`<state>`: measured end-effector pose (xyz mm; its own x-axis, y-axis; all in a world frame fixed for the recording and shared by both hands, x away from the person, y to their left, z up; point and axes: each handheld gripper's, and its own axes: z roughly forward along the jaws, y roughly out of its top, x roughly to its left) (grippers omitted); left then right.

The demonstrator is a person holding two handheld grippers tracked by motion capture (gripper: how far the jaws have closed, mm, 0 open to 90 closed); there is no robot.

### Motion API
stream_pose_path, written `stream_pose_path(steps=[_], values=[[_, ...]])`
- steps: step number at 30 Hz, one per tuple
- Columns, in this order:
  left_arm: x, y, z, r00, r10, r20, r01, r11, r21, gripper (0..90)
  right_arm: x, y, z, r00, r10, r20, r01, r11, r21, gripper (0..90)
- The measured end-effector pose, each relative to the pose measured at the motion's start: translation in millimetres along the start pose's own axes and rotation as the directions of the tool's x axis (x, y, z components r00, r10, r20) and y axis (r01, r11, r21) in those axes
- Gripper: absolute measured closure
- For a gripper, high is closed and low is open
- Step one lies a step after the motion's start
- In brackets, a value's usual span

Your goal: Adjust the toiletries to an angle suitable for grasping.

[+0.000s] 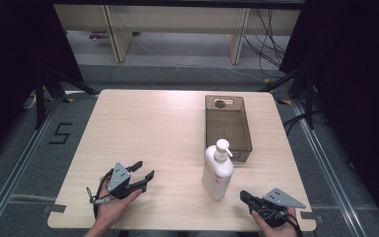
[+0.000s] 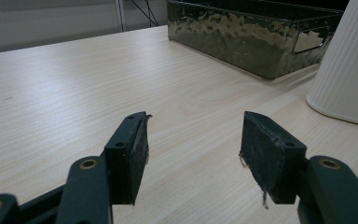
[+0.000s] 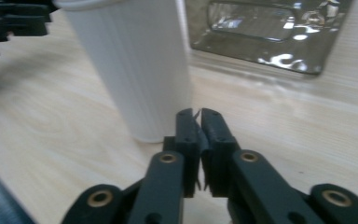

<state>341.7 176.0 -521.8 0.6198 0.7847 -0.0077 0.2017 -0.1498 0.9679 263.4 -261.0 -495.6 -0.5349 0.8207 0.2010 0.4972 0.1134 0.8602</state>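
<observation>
Now we stood ready | pump bottle (image 1: 217, 172) upright, just before the brown bin (image 1: 228, 129) | left gripper (image 1: 143, 177) jaws spread, empty | right gripper (image 1: 244, 196) jaws pressed together, empty, near the bottle | best we opened right wide and took the body low, squarely.

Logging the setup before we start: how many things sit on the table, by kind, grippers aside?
White pump bottle: 1
Clear brown bin: 1
Total: 2
</observation>
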Motion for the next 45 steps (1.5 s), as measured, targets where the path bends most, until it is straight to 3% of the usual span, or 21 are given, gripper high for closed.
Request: stream_pose_path(steps=[1,3,4,5,10,12,13,15,16,18,20,21,25,26,29,30,32,39,42,43,45], values=[[0.0,0.0,0.0,1.0000,0.004,0.000,-0.004,1.0000,0.000,40.7,-0.5,0.6,-0.8,0.9990,-0.043,0.005,0.043,0.999,0.003,90.0],[0.2,0.0,-0.1,1.0000,0.003,0.000,-0.003,1.0000,0.000,40.5,7.8,2.4,-1.9,0.9986,-0.045,-0.026,0.046,0.999,0.008,90.0],[0.5,0.0,-0.2,1.0000,0.001,-0.001,-0.001,1.0000,0.000,40.4,13.3,3.2,-3.5,0.9992,-0.022,-0.032,0.022,1.000,0.018,90.0],[1.6,0.6,-0.3,0.9999,0.015,-0.004,-0.015,0.9999,0.000,40.4,15.0,4.4,-2.9,0.9978,-0.047,-0.047,0.047,0.999,0.000,90.0],[1.7,0.7,-0.7,0.9999,0.011,-0.009,-0.011,0.9999,0.004,40.2,30.7,11.2,-3.4,0.9940,-0.076,-0.078,0.076,0.997,-0.004,90.0],[1.2,0.6,-0.9,0.9999,0.008,-0.009,-0.008,1.0000,0.006,40.2,36.9,13.8,-1.8,0.9920,-0.079,-0.098,0.077,0.997,-0.022,90.0],[1.2,0.6,-0.9,0.9999,0.010,-0.009,-0.010,0.9999,0.007,40.2,40.8,15.1,-3.0,0.9937,-0.062,-0.093,0.062,0.998,-0.003,90.0],[1.3,0.2,0.1,1.0000,0.006,-0.002,-0.006,1.0000,-0.004,40.1,44.9,18.3,-0.2,0.9896,-0.104,-0.100,0.101,0.994,-0.036,90.0],[1.2,0.2,0.2,1.0000,0.005,-0.002,-0.005,1.0000,-0.003,40.0,50.8,18.6,0.9,0.9911,-0.061,-0.119,0.059,0.998,-0.024,90.0],[0.6,0.0,0.0,1.0000,-0.001,-0.002,0.001,1.0000,0.000,40.0,53.6,21.8,4.3,0.9893,-0.104,-0.102,0.100,0.994,-0.047,90.0],[0.7,0.1,0.0,1.0000,0.003,-0.001,-0.003,1.0000,0.000,39.9,56.0,23.2,7.2,0.9883,-0.100,-0.115,0.093,0.994,-0.061,90.0],[0.7,0.1,0.0,1.0000,0.003,-0.001,-0.003,1.0000,0.001,39.9,59.9,27.0,10.4,0.9884,-0.120,-0.093,0.114,0.991,-0.071,90.0],[0.3,-0.3,-0.2,0.9998,-0.017,-0.002,0.017,0.9999,0.001,39.8,68.8,32.0,15.5,0.9917,-0.093,-0.089,0.087,0.994,-0.074,90.0],[0.3,-0.2,-0.4,0.9998,-0.018,-0.005,0.018,0.9998,0.003,39.8,69.3,34.0,17.4,0.9893,-0.121,-0.080,0.114,0.990,-0.086,90.0],[0.4,-0.3,-0.3,0.9999,-0.017,-0.002,0.017,0.9999,0.000,39.6,72.3,36.1,21.2,0.9906,-0.109,-0.083,0.100,0.990,-0.101,90.0],[1.5,0.7,-0.8,0.9999,0.011,-0.006,-0.011,0.9999,0.006,39.6,71.5,38.5,22.3,0.9901,-0.128,-0.058,0.121,0.987,-0.105,90.0],[0.2,-0.2,-0.2,0.9999,-0.013,0.000,0.013,0.9999,0.003,39.5,71.9,39.6,24.7,0.9920,-0.110,-0.061,0.104,0.989,-0.107,90.0],[0.3,-0.2,-0.1,0.9999,-0.012,0.000,0.012,0.9999,0.003,39.2,70.1,41.6,24.9,0.9953,-0.094,-0.021,0.091,0.989,-0.114,90.0],[0.8,0.1,0.1,1.0000,0.000,0.003,0.000,1.0000,0.002,39.0,70.5,41.5,24.4,0.9967,-0.068,-0.045,0.062,0.991,-0.122,90.0],[0.7,0.0,-0.1,1.0000,-0.002,0.004,0.002,1.0000,0.003,39.0,68.4,42.3,21.8,0.9959,-0.088,-0.021,0.085,0.990,-0.112,90.0],[0.6,-0.1,-0.2,1.0000,-0.005,0.003,0.005,1.0000,0.004,38.9,67.5,42.1,21.2,0.9976,-0.066,-0.017,0.064,0.991,-0.117,90.0]])
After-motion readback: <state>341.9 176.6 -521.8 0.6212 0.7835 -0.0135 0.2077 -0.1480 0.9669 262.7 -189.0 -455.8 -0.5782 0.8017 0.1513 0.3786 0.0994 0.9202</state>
